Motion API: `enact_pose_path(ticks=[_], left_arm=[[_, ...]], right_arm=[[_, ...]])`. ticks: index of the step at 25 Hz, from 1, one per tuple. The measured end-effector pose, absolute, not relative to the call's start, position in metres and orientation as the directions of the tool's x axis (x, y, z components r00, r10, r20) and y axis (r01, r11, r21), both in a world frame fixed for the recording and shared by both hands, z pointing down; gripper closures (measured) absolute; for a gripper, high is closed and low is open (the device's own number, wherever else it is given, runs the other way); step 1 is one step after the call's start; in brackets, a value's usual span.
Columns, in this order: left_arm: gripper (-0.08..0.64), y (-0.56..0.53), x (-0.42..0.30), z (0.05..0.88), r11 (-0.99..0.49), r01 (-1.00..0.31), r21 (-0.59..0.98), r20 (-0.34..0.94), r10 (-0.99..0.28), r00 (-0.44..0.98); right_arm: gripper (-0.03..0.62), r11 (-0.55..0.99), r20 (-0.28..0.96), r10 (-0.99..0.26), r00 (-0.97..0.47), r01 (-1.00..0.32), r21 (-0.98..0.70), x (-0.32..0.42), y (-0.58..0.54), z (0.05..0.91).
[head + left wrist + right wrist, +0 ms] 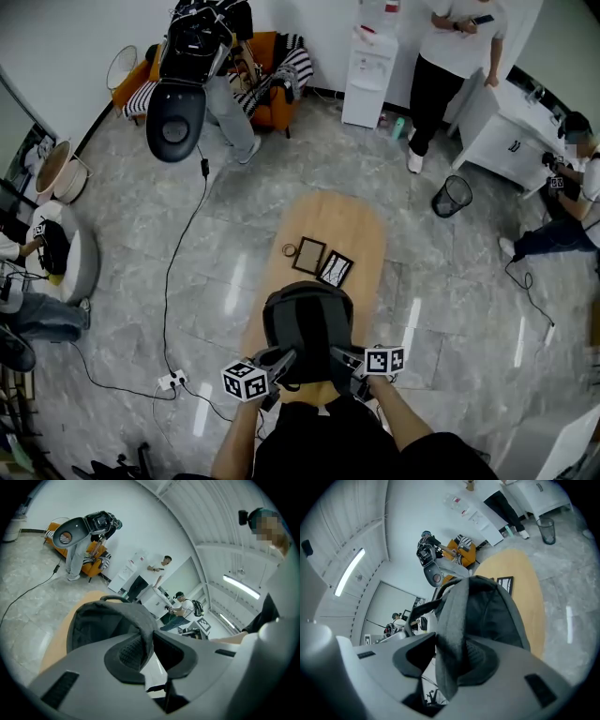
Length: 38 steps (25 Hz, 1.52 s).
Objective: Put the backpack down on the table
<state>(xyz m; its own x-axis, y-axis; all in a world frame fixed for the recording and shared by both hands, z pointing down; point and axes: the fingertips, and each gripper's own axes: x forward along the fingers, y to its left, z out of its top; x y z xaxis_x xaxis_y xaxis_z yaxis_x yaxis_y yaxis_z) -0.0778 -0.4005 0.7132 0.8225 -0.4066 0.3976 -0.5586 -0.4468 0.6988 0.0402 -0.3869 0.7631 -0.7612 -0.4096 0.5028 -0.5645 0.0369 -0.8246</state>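
A dark grey backpack [307, 323] stands upright on the near end of the oval wooden table [352, 220]. Both grippers sit at its near side, low by the table's edge. My left gripper [279, 360] is shut on the left shoulder strap [138, 620], which runs pinched between its pads in the left gripper view. My right gripper [343, 361] has the right shoulder strap [453, 616] between its jaws; the strap lies against one pad, with a gap on the other side, so the jaws stand open. The bag's body [497, 613] fills the middle of the right gripper view.
Two dark picture frames [308, 254] [336, 269] and a small ring [290, 250] lie on the table beyond the backpack. A cable and power strip [171, 380] lie on the floor at left. A mesh bin [454, 195], a water dispenser [368, 64] and several people stand around.
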Motion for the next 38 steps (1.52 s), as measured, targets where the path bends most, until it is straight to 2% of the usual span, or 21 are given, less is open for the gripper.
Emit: enact_pose_path(ticks=[5,9,16,22,26,29,30,32,34,38], left_arm=[[0.497,-0.396,-0.083,0.755,-0.368,-0.615,0.697,0.504,-0.359,0.786],[0.488,-0.403,-0.089,0.773,-0.339,-0.643,0.687,0.543,-0.349,0.764],[0.468,-0.444,-0.093,0.784,-0.337,-0.704,0.625,0.576,-0.409,0.707],[0.403,-0.470,-0.110,0.794,-0.308,-0.811,0.498,0.646,-0.492,0.583],[0.403,-0.467,-0.104,0.804,-0.310,-0.797,0.518,0.669,-0.434,0.604],[0.416,-0.462,-0.100,0.806,-0.324,-0.787,0.525,0.669,-0.414,0.617],[0.432,-0.462,-0.098,0.805,-0.331,-0.786,0.523,0.666,-0.416,0.619],[0.479,-0.462,-0.096,0.802,-0.348,-0.787,0.510,0.659,-0.430,0.617],[0.502,-0.464,-0.096,0.798,-0.364,-0.793,0.489,0.651,-0.452,0.609],[0.534,-0.466,-0.095,0.789,-0.374,-0.809,0.453,0.640,-0.496,0.587]], right_arm=[[0.454,-0.009,0.581,-0.397,-0.711,-0.630,-0.777,0.037,-0.402,0.781],[0.454,-0.022,0.598,-0.407,-0.690,-0.647,-0.762,0.031,-0.416,0.789],[0.445,-0.025,0.649,-0.430,-0.628,-0.710,-0.704,0.034,-0.453,0.800],[0.405,-0.002,0.762,-0.433,-0.483,-0.844,-0.536,0.048,-0.475,0.816],[0.376,0.038,0.824,-0.433,-0.364,-0.921,-0.387,0.063,-0.475,0.823],[0.377,0.033,0.843,-0.410,-0.348,-0.929,-0.368,0.068,-0.465,0.830],[0.386,0.026,0.843,-0.407,-0.352,-0.927,-0.374,0.069,-0.462,0.831],[0.480,0.024,0.833,-0.426,-0.353,-0.925,-0.380,0.072,-0.461,0.828],[0.541,0.034,0.815,-0.462,-0.348,-0.926,-0.376,0.074,-0.463,0.822],[0.580,0.077,0.789,-0.505,-0.350,-0.929,-0.362,0.071,-0.463,0.811]])
